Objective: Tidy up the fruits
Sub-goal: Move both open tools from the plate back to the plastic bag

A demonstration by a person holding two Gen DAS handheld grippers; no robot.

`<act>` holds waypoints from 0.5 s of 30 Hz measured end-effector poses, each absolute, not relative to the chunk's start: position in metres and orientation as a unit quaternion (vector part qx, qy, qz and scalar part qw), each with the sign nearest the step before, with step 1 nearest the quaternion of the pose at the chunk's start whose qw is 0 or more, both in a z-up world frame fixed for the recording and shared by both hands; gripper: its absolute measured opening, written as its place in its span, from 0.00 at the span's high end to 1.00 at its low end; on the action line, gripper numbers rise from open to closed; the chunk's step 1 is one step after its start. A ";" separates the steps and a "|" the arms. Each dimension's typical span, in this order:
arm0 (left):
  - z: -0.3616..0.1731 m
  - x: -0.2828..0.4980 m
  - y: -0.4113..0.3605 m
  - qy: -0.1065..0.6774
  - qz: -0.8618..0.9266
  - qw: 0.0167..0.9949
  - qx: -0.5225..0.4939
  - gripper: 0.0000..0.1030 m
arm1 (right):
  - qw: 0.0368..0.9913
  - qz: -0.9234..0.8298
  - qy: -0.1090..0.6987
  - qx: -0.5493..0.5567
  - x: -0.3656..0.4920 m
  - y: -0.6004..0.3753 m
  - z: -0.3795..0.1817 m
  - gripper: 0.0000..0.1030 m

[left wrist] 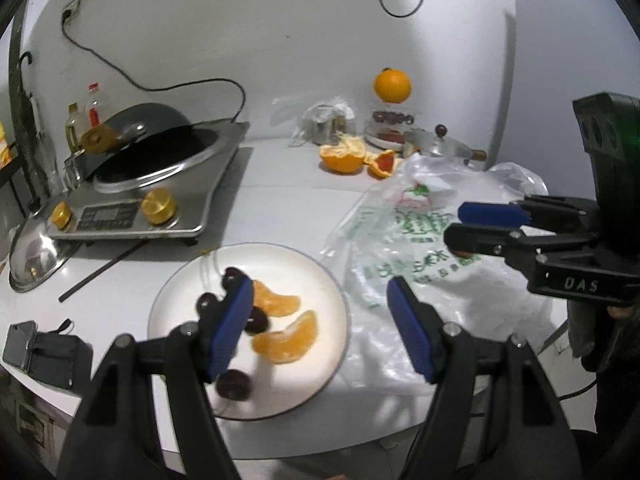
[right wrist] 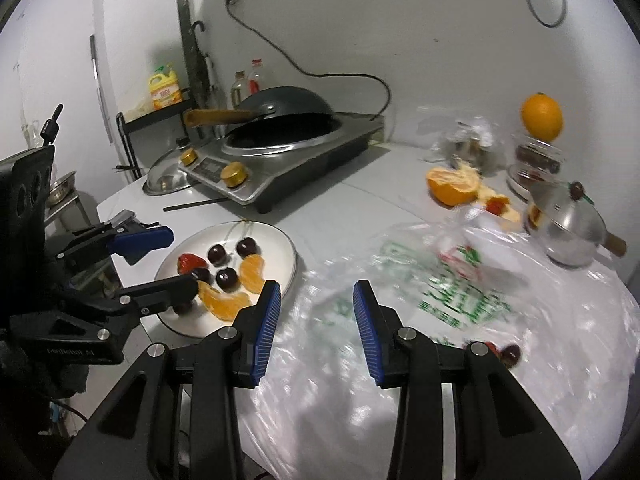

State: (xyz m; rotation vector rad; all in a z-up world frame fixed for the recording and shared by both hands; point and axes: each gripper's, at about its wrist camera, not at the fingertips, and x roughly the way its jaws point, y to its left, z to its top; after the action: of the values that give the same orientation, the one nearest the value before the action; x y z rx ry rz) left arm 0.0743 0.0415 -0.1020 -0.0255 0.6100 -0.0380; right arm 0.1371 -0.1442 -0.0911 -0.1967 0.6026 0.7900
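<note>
A white plate (left wrist: 320, 280) near the counter's front edge holds two orange segments (left wrist: 286, 340), several dark cherries (left wrist: 234, 384) and a strawberry (right wrist: 190, 262). My left gripper (left wrist: 320, 316) is open and empty, hovering over the plate's right half; it shows in the right wrist view (right wrist: 172, 260) above the plate's left rim. My right gripper (right wrist: 316, 312) is open and empty over a clear plastic bag (right wrist: 460, 300) to the right of the plate; it shows in the left wrist view (left wrist: 456, 224). A cherry and a strawberry (right wrist: 506, 352) lie on the bag.
An induction cooker with a wok (left wrist: 152, 176) stands back left, a lid (left wrist: 32, 256) and a chopstick (left wrist: 104, 272) beside it. Orange peel (left wrist: 344, 156), a whole orange on a jar (left wrist: 392, 86) and a small steel pot (right wrist: 568, 228) stand at the back right. A phone (left wrist: 18, 344) lies front left.
</note>
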 end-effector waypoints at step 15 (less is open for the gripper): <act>-0.099 0.092 -0.026 0.314 -0.047 0.948 0.023 0.32 | 0.894 0.340 0.287 -0.056 0.146 -0.229 -0.099 0.61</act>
State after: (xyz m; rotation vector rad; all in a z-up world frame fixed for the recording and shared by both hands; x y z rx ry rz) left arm 0.0916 -0.0258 -0.0994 0.0466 0.6382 -0.0950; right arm 0.1459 -0.2291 -0.0987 -0.1166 0.5957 0.7042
